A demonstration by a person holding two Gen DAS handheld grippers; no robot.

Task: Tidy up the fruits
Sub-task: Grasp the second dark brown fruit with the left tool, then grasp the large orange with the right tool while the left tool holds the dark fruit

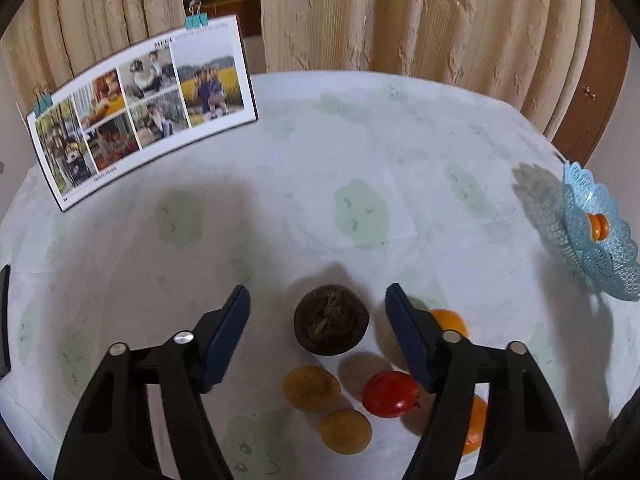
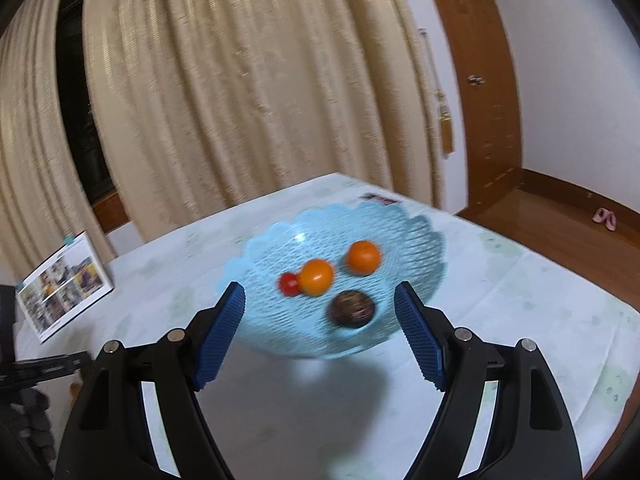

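Two matching hand-held tools, left gripper (image 1: 318, 294) and right gripper (image 2: 320, 292), each with black plastic arms with recessed slots, round silver pivot pins at the joints, and a pair of fingers (image 2: 222, 334) faced in blue ridged rubber.

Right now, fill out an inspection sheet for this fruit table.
Surface: table under pale cloth with green patches.
Job's things: blue mesh basket holds two oranges, one small red fruit, one dark brown fruit. Loose on the cloth: another brown fruit, red fruit, several orange and yellowish ones.
Clutter: photo calendar standing, clipped.
Grippers: left claw open over the loose fruit; right claw open, empty, before the basket.
Cables: nothing seen.
Surroundings: beige curtains, wooden door.
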